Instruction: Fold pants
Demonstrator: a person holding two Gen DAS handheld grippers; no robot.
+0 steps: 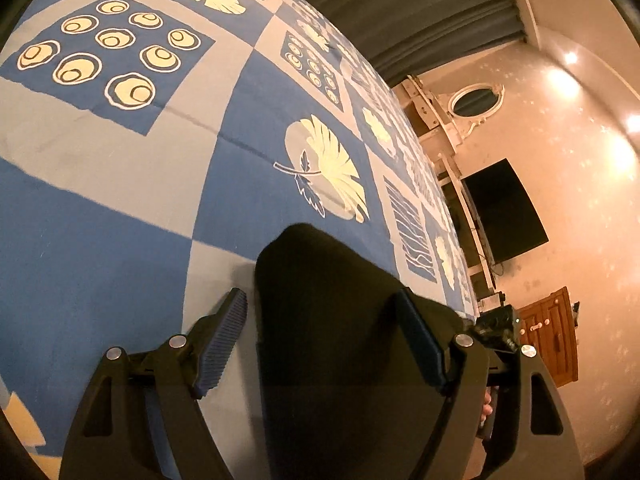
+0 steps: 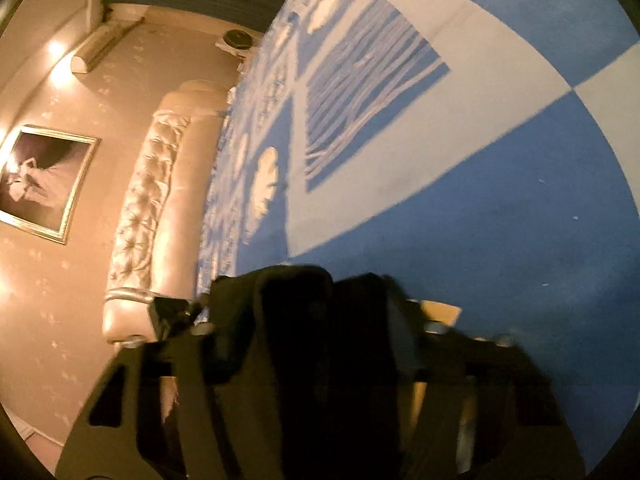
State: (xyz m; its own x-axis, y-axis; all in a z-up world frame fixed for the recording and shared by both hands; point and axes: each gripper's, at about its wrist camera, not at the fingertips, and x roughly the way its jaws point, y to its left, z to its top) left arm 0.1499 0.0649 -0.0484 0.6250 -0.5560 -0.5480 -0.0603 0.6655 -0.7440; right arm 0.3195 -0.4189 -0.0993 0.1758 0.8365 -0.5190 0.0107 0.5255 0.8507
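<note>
The black pants (image 1: 332,300) lie between the fingers of my left gripper (image 1: 324,320), over the blue patterned bedspread (image 1: 120,200). The left jaws stand wide apart, the left pad (image 1: 224,340) clear of the cloth and the right pad (image 1: 420,340) against it. In the right wrist view, bunched black pants fabric (image 2: 316,320) fills the space between the fingers of my right gripper (image 2: 316,312). The jaws look closed on the cloth, though the view is blurred. The rest of the pants is hidden below both cameras.
The bedspread (image 2: 480,160) has leaf and circle prints. A padded headboard (image 2: 160,200) and a framed picture (image 2: 44,180) stand left in the right wrist view. A dark TV (image 1: 504,208), wooden cabinet (image 1: 552,332) and grey curtain (image 1: 420,8) lie beyond the bed edge.
</note>
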